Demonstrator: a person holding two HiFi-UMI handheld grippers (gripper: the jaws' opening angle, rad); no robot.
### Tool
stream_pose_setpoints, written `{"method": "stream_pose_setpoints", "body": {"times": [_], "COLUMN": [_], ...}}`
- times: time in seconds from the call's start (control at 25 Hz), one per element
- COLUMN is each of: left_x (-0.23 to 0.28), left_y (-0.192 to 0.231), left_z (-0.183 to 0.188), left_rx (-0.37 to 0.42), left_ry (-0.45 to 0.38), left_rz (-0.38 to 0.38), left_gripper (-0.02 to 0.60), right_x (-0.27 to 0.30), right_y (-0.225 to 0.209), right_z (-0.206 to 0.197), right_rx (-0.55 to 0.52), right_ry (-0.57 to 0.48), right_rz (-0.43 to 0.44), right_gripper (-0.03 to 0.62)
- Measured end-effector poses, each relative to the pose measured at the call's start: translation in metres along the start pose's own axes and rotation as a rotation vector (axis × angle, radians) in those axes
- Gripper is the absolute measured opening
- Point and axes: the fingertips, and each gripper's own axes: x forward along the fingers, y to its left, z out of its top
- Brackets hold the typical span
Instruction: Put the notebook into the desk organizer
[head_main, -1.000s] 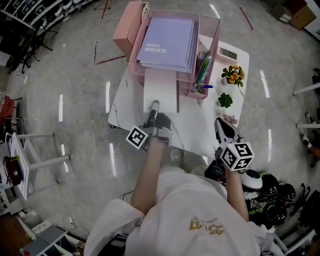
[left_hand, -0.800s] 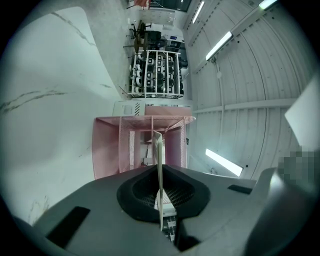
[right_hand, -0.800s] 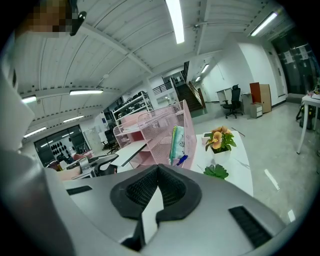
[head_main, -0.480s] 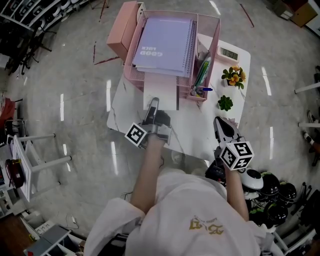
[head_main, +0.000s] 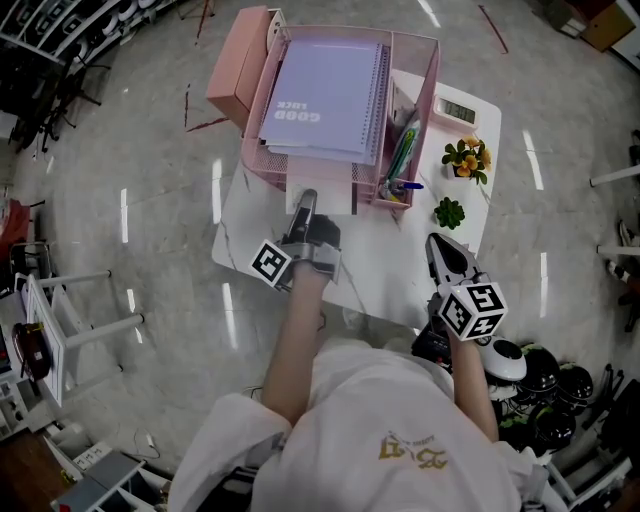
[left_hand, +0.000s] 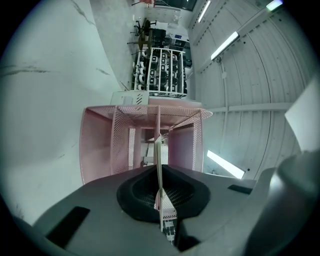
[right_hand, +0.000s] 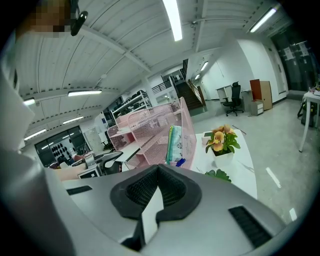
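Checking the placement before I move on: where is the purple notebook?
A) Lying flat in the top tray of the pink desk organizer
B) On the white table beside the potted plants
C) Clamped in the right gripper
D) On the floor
A: the head view shows the notebook lying flat, cover up, in the top tray of the desk organizer.

Notebook (head_main: 325, 95) atop desk organizer (head_main: 434, 85), flower pot (head_main: 466, 153) right

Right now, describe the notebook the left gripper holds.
On the white table stands a pink mesh desk organizer. The notebook juts out beneath its top tray, pinched in the left gripper. It is plain and pale, unlike the purple spiral one on top.
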Motion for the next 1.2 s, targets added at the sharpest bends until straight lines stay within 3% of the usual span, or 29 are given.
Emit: {"method": "stream_pose_setpoints", "body": {"times": [0.36,0.52,0.8,1.04,1.2], "left_x": [0.007,0.009,0.025,0.022,0.01], "left_y": [0.002,0.008,0.011,0.015,0.012], "left_z": [0.002,0.005,0.011,0.011,0.02], "left_rx": [0.023,0.049,0.02,0.087,0.161], "left_ry": [0.001,-0.002,-0.024,-0.004,-0.016], "left_rz": [0.007,0.048,0.029,0.096,0.129], "left_gripper": [0.04,0.1,0.124,0.138,0.187], "right_x": [0.007,0.008,0.006,0.002,-0.002], "right_y": [-0.007,-0.007,-0.008,-0.006,-0.002], "right_z": [0.001,0.002,0.0,0.001,0.009], "right_rx": [0.002,0.004,0.004,0.001,-0.013], "right_ry": [0.009,0.011,0.012,0.003,-0.019], "right_rz": [-0.001,-0.001,-0.002,-0.004,-0.008], "right_gripper": [0.012,0.012,0.012,0.012,0.012]}}
